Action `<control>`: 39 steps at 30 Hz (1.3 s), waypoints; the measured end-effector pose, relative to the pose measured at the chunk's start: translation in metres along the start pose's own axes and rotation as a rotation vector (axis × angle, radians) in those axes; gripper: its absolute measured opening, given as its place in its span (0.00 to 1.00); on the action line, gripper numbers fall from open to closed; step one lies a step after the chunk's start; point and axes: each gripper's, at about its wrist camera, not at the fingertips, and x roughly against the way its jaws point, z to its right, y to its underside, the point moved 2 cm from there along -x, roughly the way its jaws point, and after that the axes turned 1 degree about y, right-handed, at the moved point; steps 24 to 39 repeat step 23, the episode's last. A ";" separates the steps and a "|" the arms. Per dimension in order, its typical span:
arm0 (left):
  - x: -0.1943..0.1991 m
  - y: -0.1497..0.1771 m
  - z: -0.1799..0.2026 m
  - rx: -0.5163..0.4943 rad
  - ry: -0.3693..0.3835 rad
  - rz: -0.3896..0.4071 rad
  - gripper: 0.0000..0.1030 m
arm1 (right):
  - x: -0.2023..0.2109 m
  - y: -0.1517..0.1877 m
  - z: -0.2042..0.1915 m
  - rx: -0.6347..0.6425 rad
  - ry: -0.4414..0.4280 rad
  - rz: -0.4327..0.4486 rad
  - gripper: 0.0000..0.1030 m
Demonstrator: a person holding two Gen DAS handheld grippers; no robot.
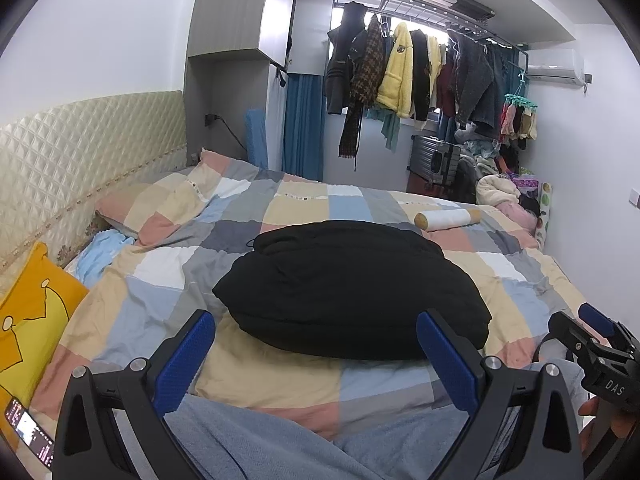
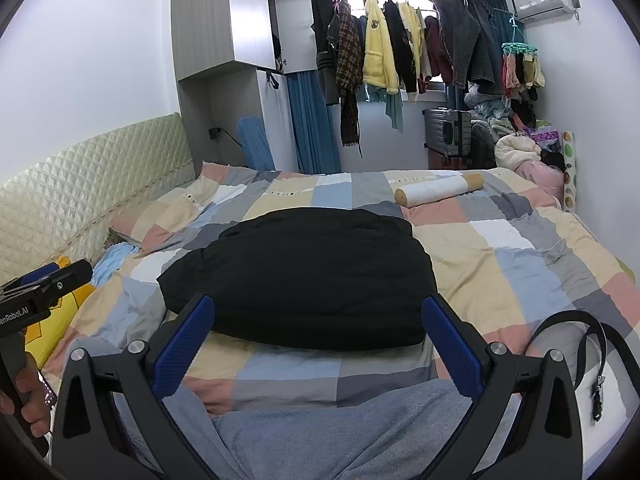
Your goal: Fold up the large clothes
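Observation:
A black garment (image 1: 352, 288) lies in a folded, puffy bundle in the middle of the checked bedspread (image 1: 280, 376); it also shows in the right wrist view (image 2: 304, 276). My left gripper (image 1: 316, 356) is open and empty, held back from the bundle's near edge. My right gripper (image 2: 318, 340) is open and empty, also just short of the near edge. Each gripper shows at the edge of the other's view: the right one (image 1: 596, 340), the left one (image 2: 44, 284). Blue-grey cloth (image 2: 320, 436) lies under both grippers.
A padded headboard (image 1: 72, 160) and pillows (image 1: 168, 204) run along the left. A yellow cushion (image 1: 32, 316) and a phone (image 1: 28, 428) lie at the left edge. A white roll (image 2: 436, 190) lies far on the bed. A black belt (image 2: 588, 344) lies at right. Clothes hang on a rack (image 2: 400, 48).

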 end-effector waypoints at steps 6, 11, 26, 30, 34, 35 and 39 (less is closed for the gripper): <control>0.003 -0.003 0.000 -0.007 0.001 -0.002 0.99 | 0.001 -0.001 0.000 -0.001 0.000 0.002 1.00; 0.004 -0.003 0.001 -0.006 0.000 0.000 0.99 | 0.002 -0.005 0.001 -0.003 0.002 0.010 1.00; 0.007 -0.003 0.003 -0.013 -0.002 0.000 0.99 | 0.003 -0.006 0.001 -0.003 0.002 0.013 1.00; 0.007 -0.003 0.003 -0.013 -0.002 0.000 0.99 | 0.003 -0.006 0.001 -0.003 0.002 0.013 1.00; 0.007 -0.003 0.003 -0.013 -0.002 0.000 0.99 | 0.003 -0.006 0.001 -0.003 0.002 0.013 1.00; 0.007 -0.003 0.003 -0.013 -0.002 0.000 0.99 | 0.003 -0.006 0.001 -0.003 0.002 0.013 1.00; 0.007 -0.003 0.003 -0.013 -0.002 0.000 0.99 | 0.003 -0.006 0.001 -0.003 0.002 0.013 1.00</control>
